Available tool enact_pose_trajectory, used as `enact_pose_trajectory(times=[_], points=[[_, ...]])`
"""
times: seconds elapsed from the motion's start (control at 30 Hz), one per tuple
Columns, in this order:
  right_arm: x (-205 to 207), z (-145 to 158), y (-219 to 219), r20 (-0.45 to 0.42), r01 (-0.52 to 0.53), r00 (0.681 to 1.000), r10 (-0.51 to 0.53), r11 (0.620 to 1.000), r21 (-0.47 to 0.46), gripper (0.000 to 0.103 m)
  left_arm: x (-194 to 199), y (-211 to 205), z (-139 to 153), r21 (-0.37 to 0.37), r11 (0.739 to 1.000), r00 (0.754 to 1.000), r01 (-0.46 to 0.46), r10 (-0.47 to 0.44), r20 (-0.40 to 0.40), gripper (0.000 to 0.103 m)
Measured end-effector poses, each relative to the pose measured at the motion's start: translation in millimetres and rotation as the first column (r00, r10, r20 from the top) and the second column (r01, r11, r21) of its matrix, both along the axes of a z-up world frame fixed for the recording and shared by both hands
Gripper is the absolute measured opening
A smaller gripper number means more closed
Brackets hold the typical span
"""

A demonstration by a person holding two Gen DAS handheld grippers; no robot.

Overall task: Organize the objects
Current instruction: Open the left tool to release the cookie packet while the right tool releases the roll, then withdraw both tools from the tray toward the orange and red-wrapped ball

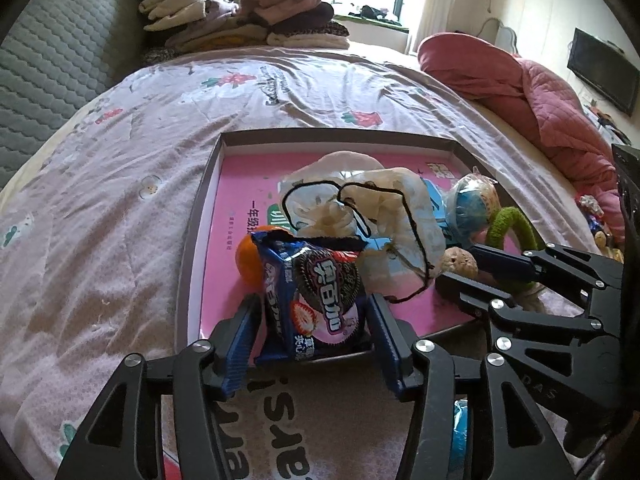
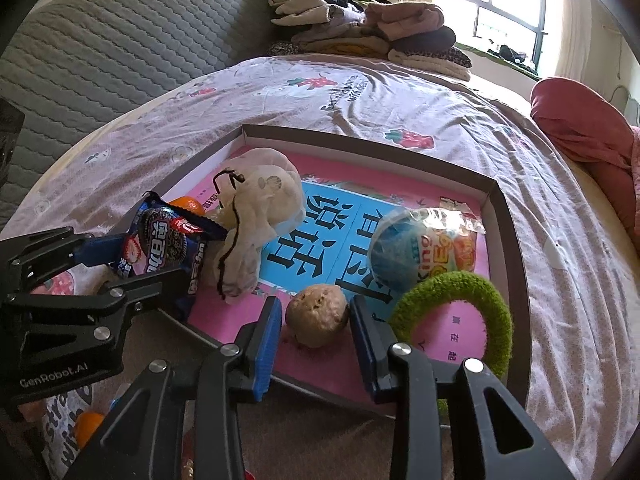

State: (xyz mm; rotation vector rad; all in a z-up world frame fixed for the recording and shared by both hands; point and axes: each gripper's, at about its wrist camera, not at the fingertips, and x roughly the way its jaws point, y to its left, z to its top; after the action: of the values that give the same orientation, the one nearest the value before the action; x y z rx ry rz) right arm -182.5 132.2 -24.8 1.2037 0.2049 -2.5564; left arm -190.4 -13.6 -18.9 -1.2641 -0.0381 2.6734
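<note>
1. My left gripper (image 1: 314, 316) straddles the cookie packet (image 1: 316, 296) at the tray's (image 1: 192, 240) near edge, jaws apart, pads clear.
2. Orange (image 1: 247, 260) and drawstring pouch (image 1: 376, 216) crowd behind it.
3. My right gripper (image 2: 316, 318) brackets the walnut (image 2: 316, 314), pads not pressing; green ring (image 2: 460, 312) just right.

Both wrist fisheyes close above bed, angled down; share shallow grey-rimmed cardboard tray (image 1: 200, 216) (image 2: 516, 240). Left view sits left of right.
</note>
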Motion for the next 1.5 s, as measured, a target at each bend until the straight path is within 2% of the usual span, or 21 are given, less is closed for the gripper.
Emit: enact_pose_trajectory(times=[0.2, 0.83, 0.97, 1.23, 1.5], points=[[3.0, 2.2, 1.4, -0.002, -0.003, 1.0, 0.003, 1.0, -0.008, 0.044, 0.0, -2.4, 4.5, 0.007, 1.0, 1.0, -0.011, 0.011, -0.018, 0.059], [7.1, 17.9, 7.7, -0.027, 0.014, 1.0, -0.016, 0.999, -0.047, 0.044, 6.8, -5.1, 17.6, 0.011, 1.0, 0.998, -0.024, 0.025, -0.054, 0.064], [9.4, 24.0, 9.3, -0.039, 0.014, 0.999, -0.017, 0.998, -0.058, 0.044, 9.6, -5.8, 21.9, 0.012, 0.999, 0.997, -0.032, 0.033, -0.069, 0.069], [16.2, 38.1, 10.4, -0.067, 0.008, 0.998, -0.013, 0.997, -0.082, 0.045, 14.3, -8.0, 27.5, 0.006, 0.999, 0.995, -0.041, 0.042, -0.087, 0.071], [21.8, 54.3, 18.6, -0.104, 0.015, 0.994, -0.027, 0.993, -0.116, 0.052, 22.9, -11.2, 38.8, 0.006, 0.999, 0.991, -0.053, 0.054, -0.125, 0.075]])
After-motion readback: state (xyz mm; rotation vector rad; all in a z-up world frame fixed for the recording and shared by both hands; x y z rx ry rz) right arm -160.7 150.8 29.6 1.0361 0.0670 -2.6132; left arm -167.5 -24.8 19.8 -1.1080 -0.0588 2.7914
